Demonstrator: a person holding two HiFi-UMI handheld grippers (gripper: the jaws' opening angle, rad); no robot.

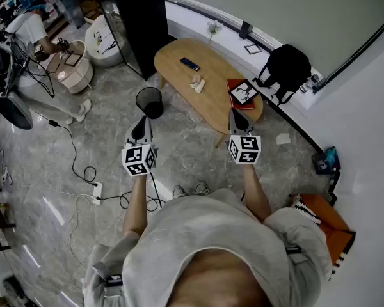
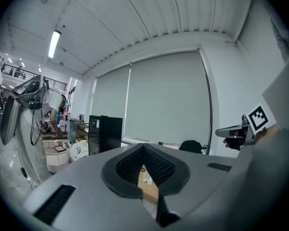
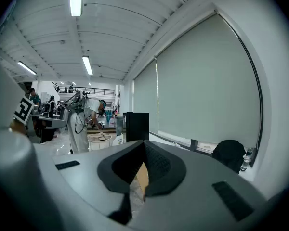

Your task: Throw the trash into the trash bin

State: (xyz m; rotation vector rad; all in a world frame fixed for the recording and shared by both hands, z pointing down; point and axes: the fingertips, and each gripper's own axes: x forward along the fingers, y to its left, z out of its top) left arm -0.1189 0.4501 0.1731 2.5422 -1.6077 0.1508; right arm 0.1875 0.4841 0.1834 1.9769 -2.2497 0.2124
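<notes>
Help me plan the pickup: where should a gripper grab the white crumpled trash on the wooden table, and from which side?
Probably pinch the white trash across its narrow middle, from above on the near side of the table: it lies low, elongated, nothing crowding it.

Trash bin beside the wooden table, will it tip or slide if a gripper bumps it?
The trash bin looks like thin black mesh, so probably light. It stands on a glossy floor, so a low nudge would likely slide it. A knock near its rim might tip it: it seems narrower below.
</notes>
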